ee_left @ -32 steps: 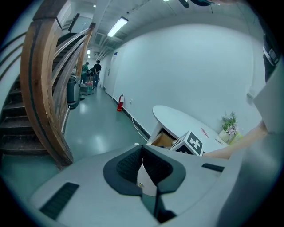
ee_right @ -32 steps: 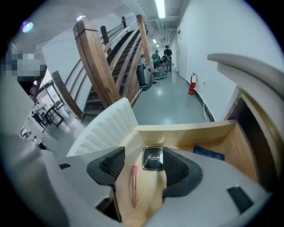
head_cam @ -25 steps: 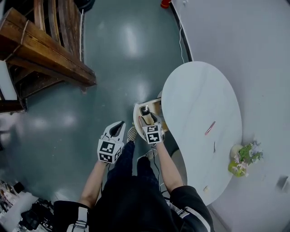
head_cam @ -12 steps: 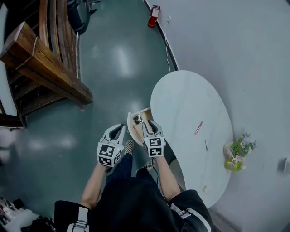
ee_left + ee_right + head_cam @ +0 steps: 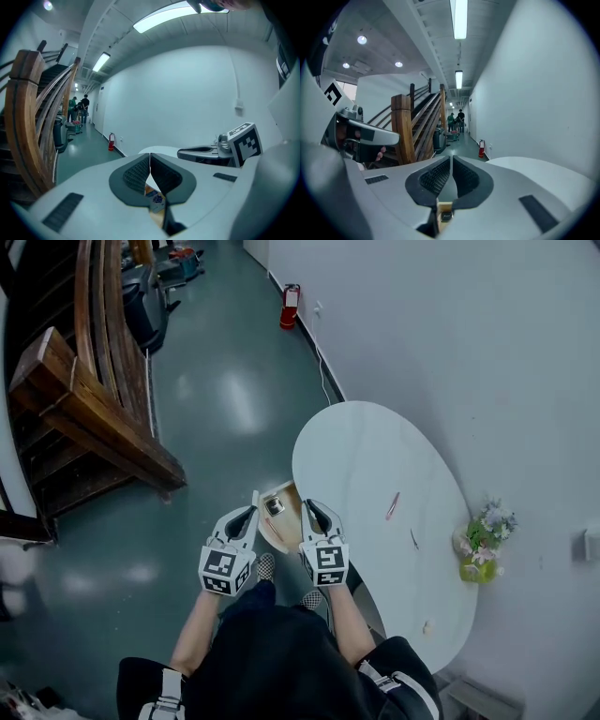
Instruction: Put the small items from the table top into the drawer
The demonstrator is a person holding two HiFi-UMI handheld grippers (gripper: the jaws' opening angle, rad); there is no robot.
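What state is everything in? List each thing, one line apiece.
drawer: pulled open, small dark item inside
left gripper: shut, empty
right gripper: jaws closing, nothing between them
pink pen: lying flat on the table
flower pot: upright near the table's edge

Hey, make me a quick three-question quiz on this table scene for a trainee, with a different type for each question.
1. True or false: the drawer is closed.
2. Which lies on the table? A: pink pen; B: mug; C: book.
3. What stands at the table's edge nearest the wall?
Key: 1 false, it stands open. 2 A. 3 The potted flowers.
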